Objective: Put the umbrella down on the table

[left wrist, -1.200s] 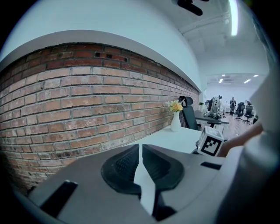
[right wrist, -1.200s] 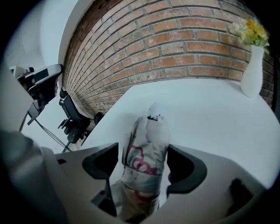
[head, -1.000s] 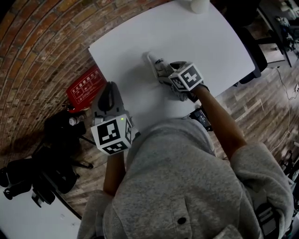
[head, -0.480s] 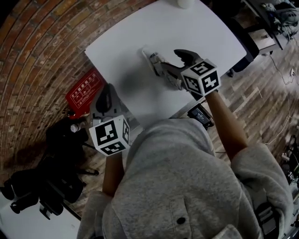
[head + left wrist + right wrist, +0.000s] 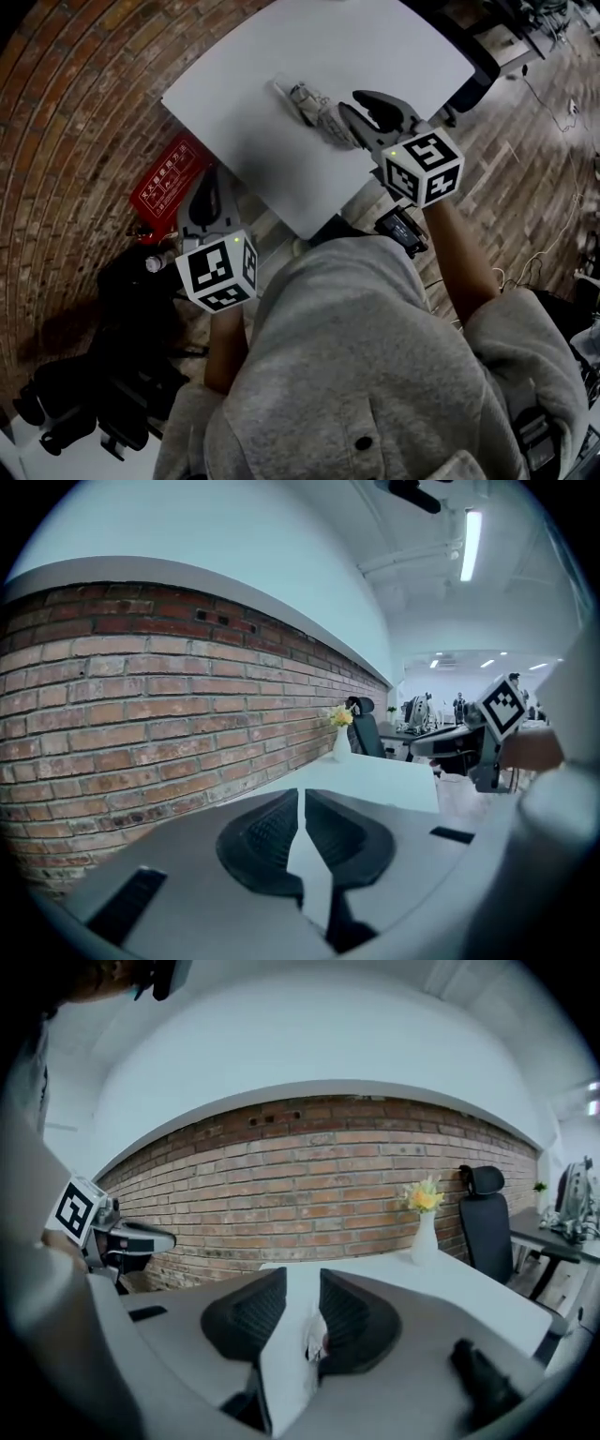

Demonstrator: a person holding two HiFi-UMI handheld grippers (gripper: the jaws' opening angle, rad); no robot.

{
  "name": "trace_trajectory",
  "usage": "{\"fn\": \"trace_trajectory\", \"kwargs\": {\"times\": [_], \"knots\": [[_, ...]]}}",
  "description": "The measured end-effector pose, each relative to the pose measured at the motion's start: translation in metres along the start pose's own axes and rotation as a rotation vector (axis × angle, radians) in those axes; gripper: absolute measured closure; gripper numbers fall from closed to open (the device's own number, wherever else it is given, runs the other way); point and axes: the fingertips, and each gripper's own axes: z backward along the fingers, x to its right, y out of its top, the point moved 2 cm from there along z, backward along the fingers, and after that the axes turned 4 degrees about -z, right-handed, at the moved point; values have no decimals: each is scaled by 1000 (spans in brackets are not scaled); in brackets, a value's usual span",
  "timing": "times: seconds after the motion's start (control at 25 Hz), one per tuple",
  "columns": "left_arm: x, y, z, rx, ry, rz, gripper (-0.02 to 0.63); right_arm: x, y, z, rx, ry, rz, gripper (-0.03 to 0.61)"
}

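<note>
The folded umbrella, grey with a pale pattern, lies flat on the white table. My right gripper hangs above and just right of it, apart from it. Its jaws are closing with nothing held between them. In the right gripper view the umbrella shows through the narrow gap of that gripper, down on the table. My left gripper is off the table's left edge over the floor, shut and empty. Its jaws meet in the left gripper view.
A brick wall runs behind the table. A white vase with yellow flowers stands at the table's far end, beside a black office chair. On the floor lie a red sign and dark bags. A black device sits under the table's near edge.
The right gripper has let go of the umbrella, risen off the table toward me, and its jaws have narrowed. The umbrella stays lying on the table. The left gripper has drifted slightly away.
</note>
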Motion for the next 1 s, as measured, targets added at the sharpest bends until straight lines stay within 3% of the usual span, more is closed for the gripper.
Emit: {"fn": "trace_trajectory", "kwargs": {"times": [0.12, 0.56, 1.0], "knots": [[-1, -4, 14, 11, -26, -2, 581, -14, 0, 18, 24, -44, 12, 527], [6, -21, 66, 56, -93, -14, 581, -73, -17, 78, 92, -128, 14, 538], [-1, -21, 79, 67, -100, -14, 581, -95, -20, 83, 90, -135, 9, 538]]}}
